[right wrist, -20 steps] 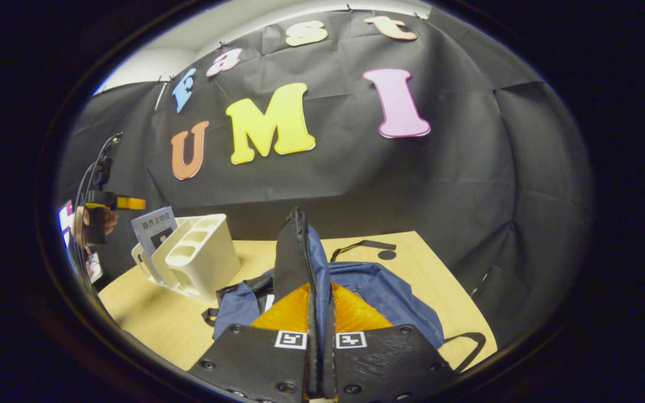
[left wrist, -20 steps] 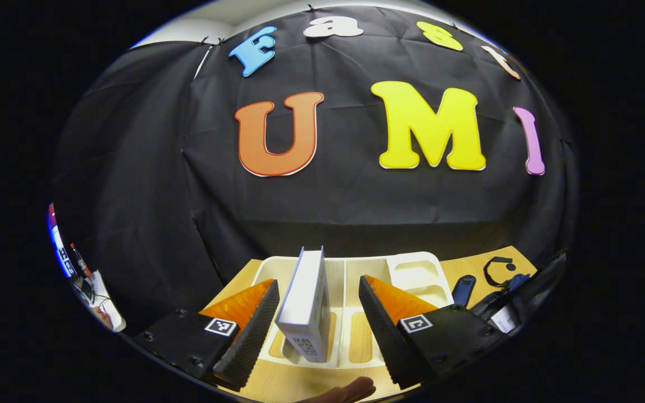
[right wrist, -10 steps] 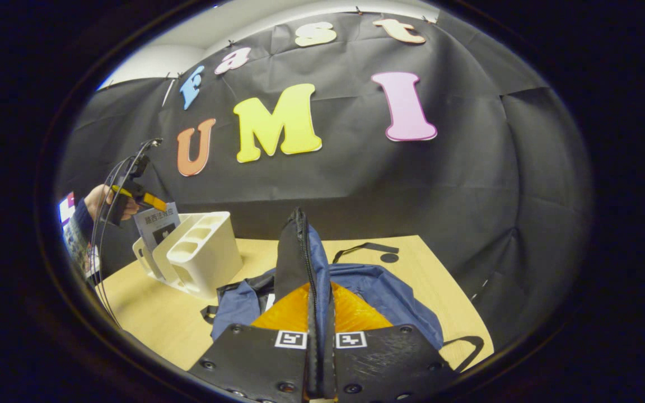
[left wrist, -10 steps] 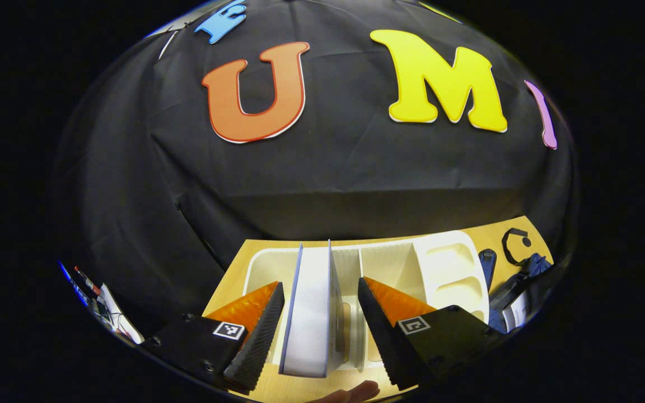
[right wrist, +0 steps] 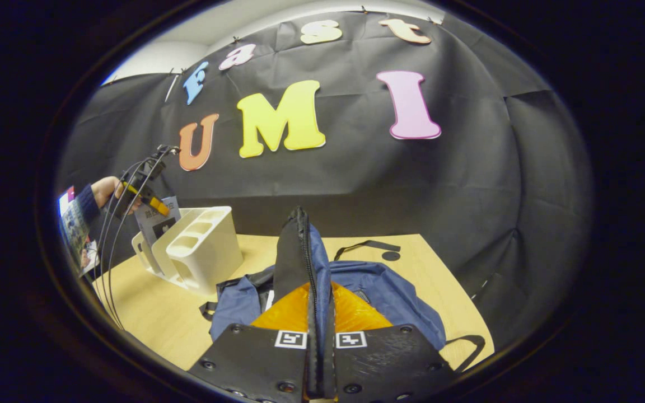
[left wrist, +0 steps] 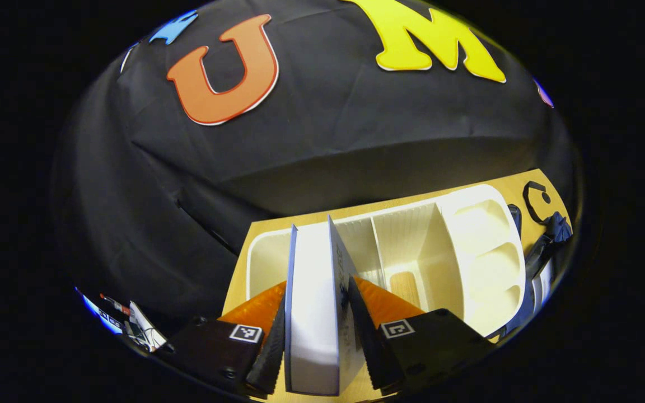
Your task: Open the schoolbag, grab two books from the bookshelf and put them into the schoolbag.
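L tool (left wrist: 316,358) clamped; R tool (right wrist: 319,358) pinched (both tight).

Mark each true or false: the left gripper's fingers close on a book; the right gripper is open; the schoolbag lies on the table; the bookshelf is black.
1. The left gripper has its fingers closed on the book: true.
2. The right gripper is open: false, it pinches the zipper edge of the schoolbag.
3. The schoolbag lies on the table: true.
4. The bookshelf is black: false, it is cream-white.
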